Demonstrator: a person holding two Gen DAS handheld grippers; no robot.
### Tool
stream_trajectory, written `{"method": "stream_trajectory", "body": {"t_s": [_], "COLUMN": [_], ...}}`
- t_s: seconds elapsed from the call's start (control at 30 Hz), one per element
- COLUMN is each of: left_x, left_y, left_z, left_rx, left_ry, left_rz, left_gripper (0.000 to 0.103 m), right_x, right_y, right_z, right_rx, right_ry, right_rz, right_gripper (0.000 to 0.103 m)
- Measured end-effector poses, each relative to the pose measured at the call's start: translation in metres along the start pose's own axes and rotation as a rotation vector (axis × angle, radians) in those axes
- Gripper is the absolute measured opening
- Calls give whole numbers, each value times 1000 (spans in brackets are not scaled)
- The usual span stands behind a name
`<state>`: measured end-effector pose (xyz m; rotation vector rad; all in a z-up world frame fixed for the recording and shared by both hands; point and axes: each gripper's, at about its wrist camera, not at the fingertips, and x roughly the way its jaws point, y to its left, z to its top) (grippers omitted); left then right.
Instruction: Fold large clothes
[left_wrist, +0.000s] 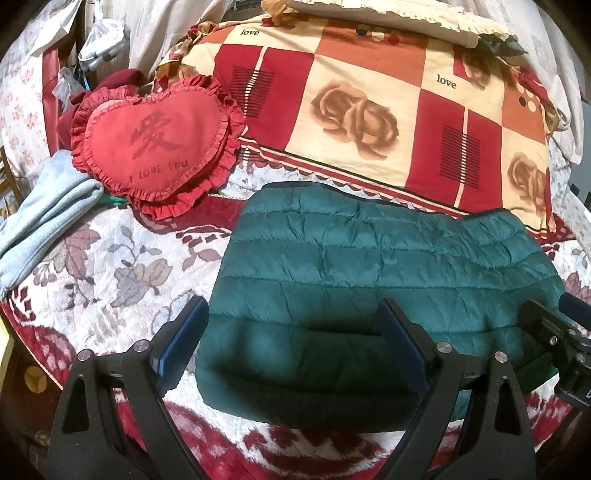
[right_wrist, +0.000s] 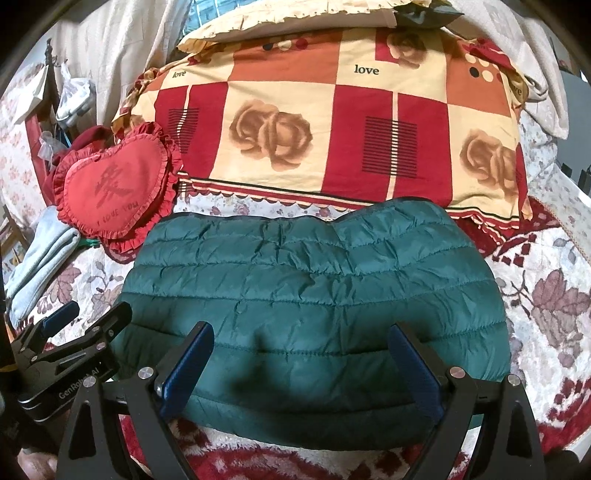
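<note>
A dark green quilted puffer jacket (left_wrist: 369, 273) (right_wrist: 306, 291) lies folded into a compact rectangle on the floral bed cover, its far edge near the big pillow. My left gripper (left_wrist: 291, 306) hovers open over the jacket's near left corner, nothing between its blue pads. My right gripper (right_wrist: 301, 328) stands open above the near edge, also holding nothing. In the left wrist view the right gripper (left_wrist: 554, 325) shows at the right edge. In the right wrist view the left gripper (right_wrist: 85, 314) shows at the left, open.
A large red, orange and cream patchwork pillow (left_wrist: 369, 103) (right_wrist: 332, 125) lies behind the jacket. A red heart-shaped frilled cushion (left_wrist: 155, 144) (right_wrist: 114, 192) sits to the left, a pale blue folded garment (left_wrist: 48, 206) (right_wrist: 40, 251) beside it. The floral bed cover (left_wrist: 92, 273) (right_wrist: 546, 295) spreads on both sides.
</note>
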<state>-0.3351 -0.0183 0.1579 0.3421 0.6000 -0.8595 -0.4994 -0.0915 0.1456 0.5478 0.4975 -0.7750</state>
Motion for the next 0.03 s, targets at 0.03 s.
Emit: {"method": "stream_trajectory", "body": {"t_s": [0.03], "left_x": [0], "left_y": [0], "left_z": [0], "left_rx": [0], "left_ry": [2], "left_rz": [-7], "left_gripper": [92], "right_x": [0], "right_y": [0], "right_z": [0], "right_rx": [2], "right_ry": [0], "right_rz": [1], "right_gripper": [94]}}
